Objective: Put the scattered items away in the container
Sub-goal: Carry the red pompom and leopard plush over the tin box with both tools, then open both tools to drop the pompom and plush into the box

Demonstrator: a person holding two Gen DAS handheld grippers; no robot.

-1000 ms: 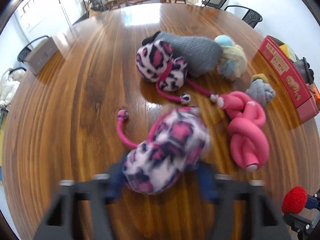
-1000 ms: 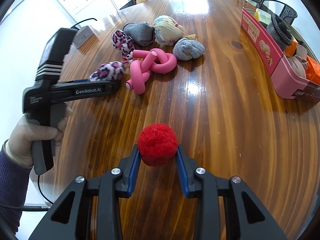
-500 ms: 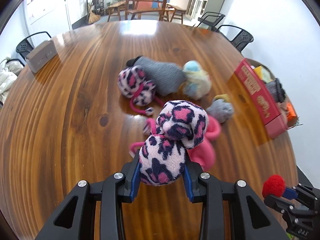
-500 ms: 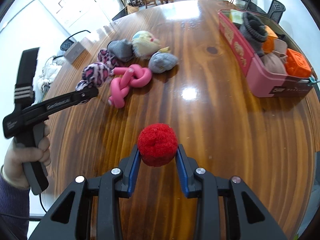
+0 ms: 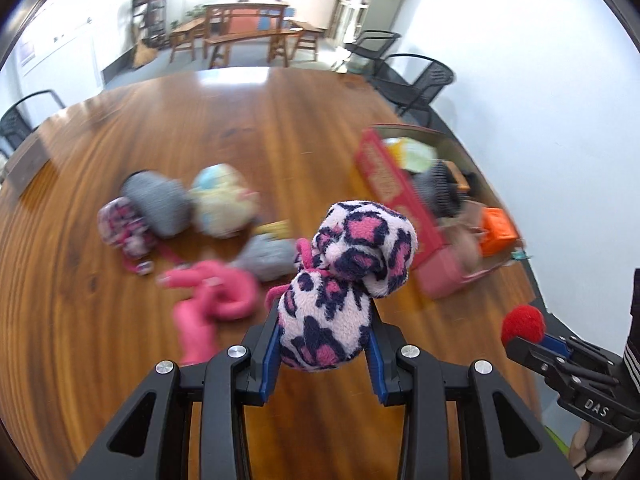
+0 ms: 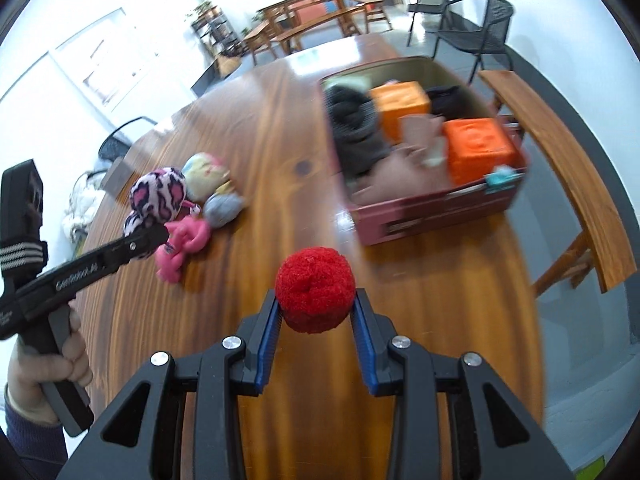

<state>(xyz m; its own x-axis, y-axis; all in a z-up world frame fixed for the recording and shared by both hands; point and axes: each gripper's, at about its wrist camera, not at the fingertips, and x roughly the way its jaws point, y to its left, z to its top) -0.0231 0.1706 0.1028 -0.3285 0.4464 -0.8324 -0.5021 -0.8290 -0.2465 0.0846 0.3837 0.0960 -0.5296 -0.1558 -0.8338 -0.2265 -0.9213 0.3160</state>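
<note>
carry step: the left gripper [image 5: 323,344] grips the leopard plush toy [image 5: 348,280], the right gripper [image 6: 316,312] the red pompom [image 6: 315,289]; next, both need releasing over the pink container [image 6: 436,216] at upper right.

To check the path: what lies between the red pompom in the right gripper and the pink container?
In the right wrist view, only bare wooden table lies between the red pompom and the pink container.

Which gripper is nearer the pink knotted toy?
Left. The left gripper, holding the leopard toy, hangs beside the pink knotted toy; the right gripper is farther off.
</note>
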